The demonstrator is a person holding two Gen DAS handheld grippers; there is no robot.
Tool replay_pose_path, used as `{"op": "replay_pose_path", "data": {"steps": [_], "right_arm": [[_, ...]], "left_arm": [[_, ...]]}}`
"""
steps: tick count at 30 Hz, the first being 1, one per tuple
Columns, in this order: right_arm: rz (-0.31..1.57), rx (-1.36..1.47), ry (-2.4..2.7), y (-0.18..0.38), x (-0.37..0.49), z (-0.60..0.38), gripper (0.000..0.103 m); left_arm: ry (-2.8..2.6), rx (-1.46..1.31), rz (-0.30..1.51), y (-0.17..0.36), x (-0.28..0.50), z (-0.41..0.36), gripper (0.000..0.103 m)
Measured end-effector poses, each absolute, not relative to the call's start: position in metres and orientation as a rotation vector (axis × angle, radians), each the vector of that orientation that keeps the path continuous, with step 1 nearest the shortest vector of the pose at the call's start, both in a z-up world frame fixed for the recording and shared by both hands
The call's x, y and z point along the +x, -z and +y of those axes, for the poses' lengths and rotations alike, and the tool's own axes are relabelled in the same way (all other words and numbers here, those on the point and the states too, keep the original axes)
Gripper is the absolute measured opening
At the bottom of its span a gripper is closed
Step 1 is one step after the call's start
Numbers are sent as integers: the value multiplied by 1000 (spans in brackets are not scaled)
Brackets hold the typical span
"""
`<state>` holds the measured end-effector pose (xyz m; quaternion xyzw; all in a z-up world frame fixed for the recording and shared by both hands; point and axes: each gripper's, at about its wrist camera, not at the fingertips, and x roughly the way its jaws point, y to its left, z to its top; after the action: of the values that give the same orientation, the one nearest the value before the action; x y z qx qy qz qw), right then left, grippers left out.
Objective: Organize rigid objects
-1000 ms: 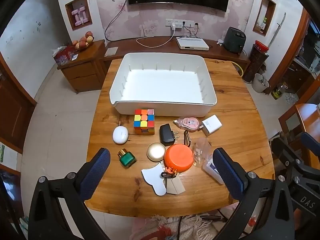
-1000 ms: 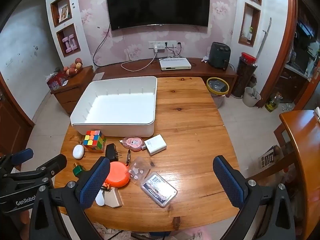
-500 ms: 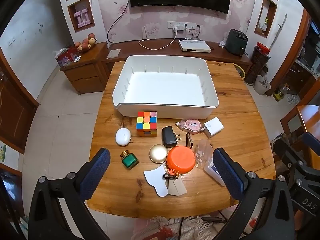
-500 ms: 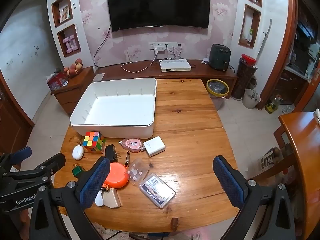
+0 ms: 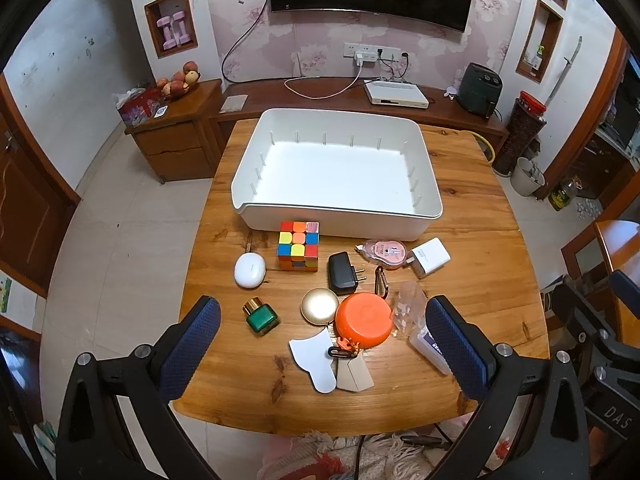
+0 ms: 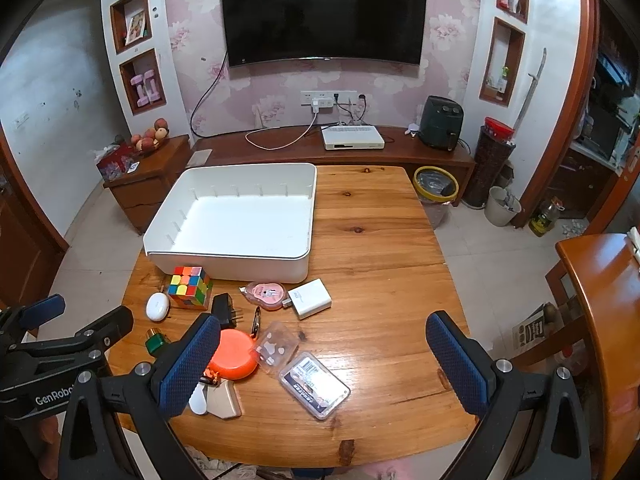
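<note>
Both grippers, left gripper (image 5: pixel 320 332) and right gripper (image 6: pixel 322 344), gape wide, holding nothing, above the wooden table (image 5: pixel 480 280). Smooth white plastic tray (image 5: pixel 340 216), rectangular with ribbed walls; just in front of it sit a colourful cube (image 5: pixel 298 245), black charger (image 5: pixel 342 273), round orange bowl (image 5: pixel 363 319) and glossy green bottle (image 5: pixel 261 315).

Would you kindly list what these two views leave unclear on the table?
- Clear labelled case: label print too small to read in the right wrist view; in the left wrist view the left tool hides part.
- Green bottle: half hidden behind the other tool's arm, right wrist view.
</note>
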<state>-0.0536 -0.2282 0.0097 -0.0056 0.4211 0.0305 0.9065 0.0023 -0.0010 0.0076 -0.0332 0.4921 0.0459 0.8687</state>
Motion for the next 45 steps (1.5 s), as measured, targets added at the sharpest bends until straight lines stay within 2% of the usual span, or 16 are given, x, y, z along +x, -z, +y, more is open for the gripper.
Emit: {"op": "replay_pose_path", "data": {"steps": [45], "right_arm": [[863, 16, -91, -12, -73, -239, 103]], "left_arm": [[-83, -83, 1014, -17, -3, -11, 102]]}}
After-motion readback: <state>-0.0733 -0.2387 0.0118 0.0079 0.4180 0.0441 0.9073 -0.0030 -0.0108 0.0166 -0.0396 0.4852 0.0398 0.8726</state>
